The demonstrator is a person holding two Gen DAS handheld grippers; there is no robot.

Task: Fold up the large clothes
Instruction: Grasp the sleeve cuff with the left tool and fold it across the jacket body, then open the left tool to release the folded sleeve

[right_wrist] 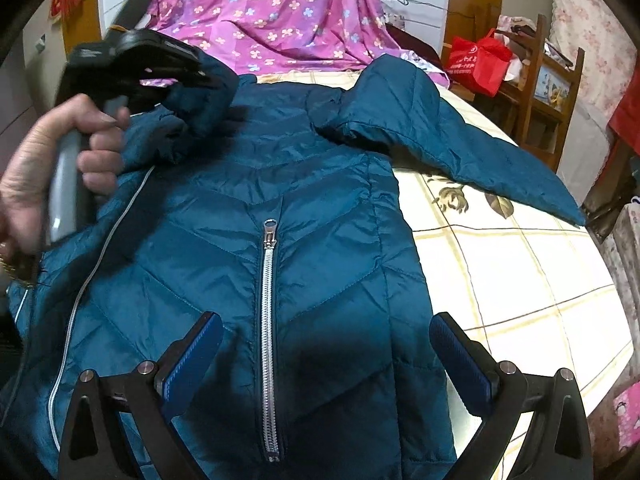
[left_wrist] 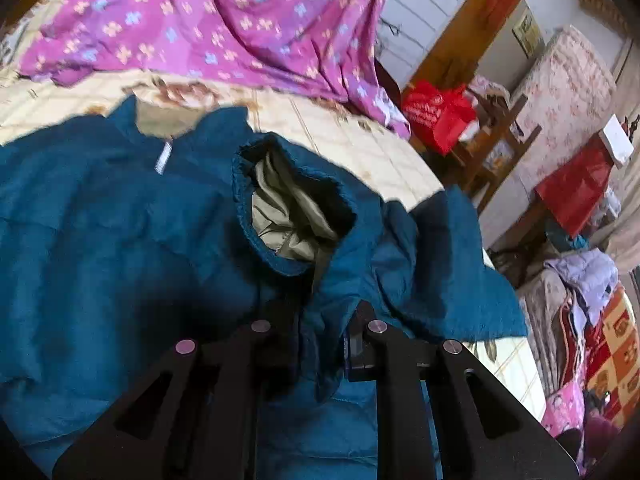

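Across the bed (right_wrist: 500, 264), a teal jacket (right_wrist: 320, 216) is spread front-up with the zipper (right_wrist: 269, 320) running straight down the middle of the right wrist view, so its long axis goes from collar at the top of frame to hem at the bottom. One sleeve (right_wrist: 460, 152) is flung out toward the right edge, pointing down-right. Over at the upper left, the other sleeve is bunched up and pinched in the left gripper (right_wrist: 180, 76), jaws clamped nearly together on the fabric, held by a hand (right_wrist: 60, 168). Probably it's being carried across the chest for the first fold. From the left wrist view the open cuff (left_wrist: 296, 216) with its pale lining is seen just past the fingers. The right gripper (right_wrist: 326, 344) is hovering low over the lower front, jaws spread wide with nothing between the pads (right_wrist: 196, 356); likely parked there to pin the body down. Behind it all a purple flowered sheet (right_wrist: 272, 12) is draped.
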